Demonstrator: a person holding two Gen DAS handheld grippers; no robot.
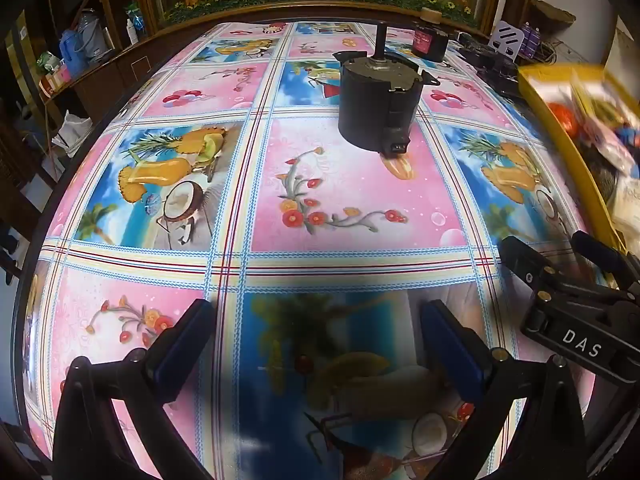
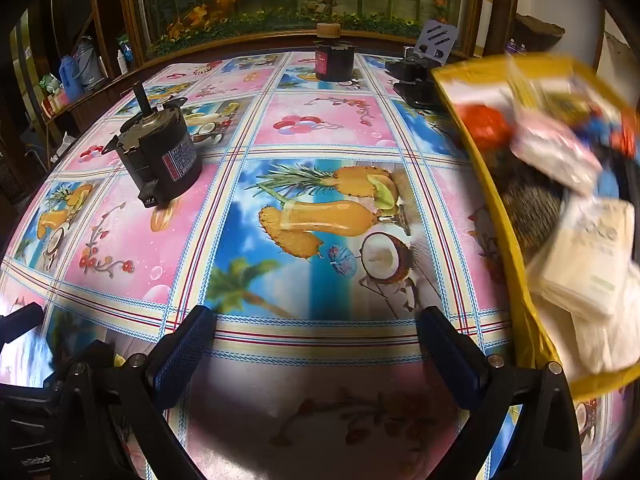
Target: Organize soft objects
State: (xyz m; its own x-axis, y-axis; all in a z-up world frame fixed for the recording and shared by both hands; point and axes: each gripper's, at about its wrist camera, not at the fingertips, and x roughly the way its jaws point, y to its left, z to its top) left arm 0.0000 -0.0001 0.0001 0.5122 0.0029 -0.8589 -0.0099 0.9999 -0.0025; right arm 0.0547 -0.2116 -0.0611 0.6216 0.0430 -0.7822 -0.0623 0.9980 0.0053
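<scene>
A yellow container (image 2: 500, 216) stands at the table's right edge, blurred. Soft things are piled in it: cream-white packets (image 2: 588, 256), a pink-white pouch (image 2: 556, 152), an orange-red item (image 2: 484, 124) and something grey and furry (image 2: 528, 208). The left wrist view shows the same yellow container (image 1: 560, 136) at far right. My left gripper (image 1: 320, 344) hangs open over the patterned tablecloth, nothing between its blue pads. My right gripper (image 2: 316, 344) is open and empty too, just left of the container; it appears as the right gripper (image 1: 554, 248) in the left view.
A black motor with a shaft (image 1: 378, 100) stands upright mid-table, also seen as the motor (image 2: 160, 156). A dark jar with a wooden lid (image 2: 334, 60) and a black device (image 2: 412, 80) sit at the back. A framed flower picture lines the far edge; shelves stand left.
</scene>
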